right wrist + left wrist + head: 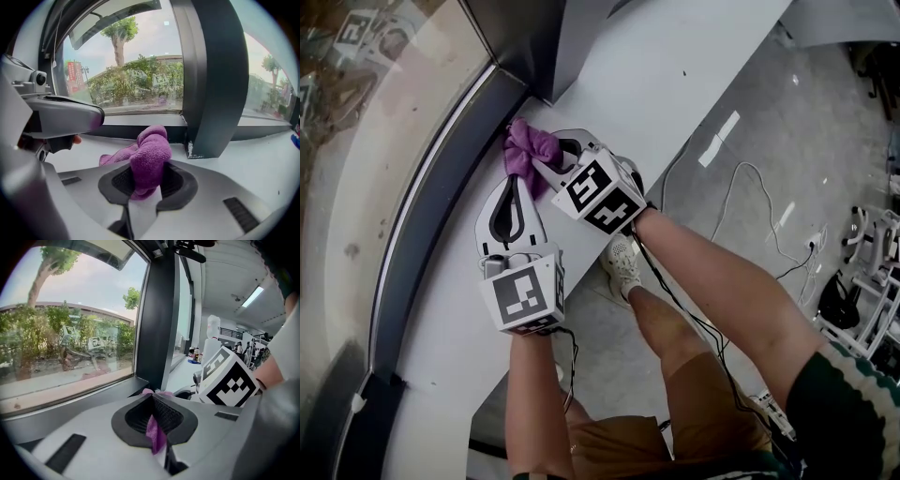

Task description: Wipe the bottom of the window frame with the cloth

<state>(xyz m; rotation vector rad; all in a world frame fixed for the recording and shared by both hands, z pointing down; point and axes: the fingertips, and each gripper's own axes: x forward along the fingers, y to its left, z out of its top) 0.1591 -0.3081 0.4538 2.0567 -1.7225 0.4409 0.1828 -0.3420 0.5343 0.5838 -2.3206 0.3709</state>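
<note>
A purple cloth (528,148) lies bunched on the white sill (628,84), right beside the dark bottom rail of the window frame (441,178). Both grippers hold it. In the head view my left gripper (521,181) reaches it from below, and my right gripper (544,166) comes in from the right; their tips meet at the cloth. The left gripper view shows my left gripper (155,416) shut on a thin fold of the cloth (156,433). My right gripper (149,164) is shut on a thick wad of the cloth (149,154), close to the frame rail (136,133).
A dark upright mullion (213,79) stands on the sill just right of the cloth, seen also as mullion (546,47). The sill's edge drops to a grey floor with cables (750,187). A person's shoe (623,264) is below it. Equipment stands at the far right (872,272).
</note>
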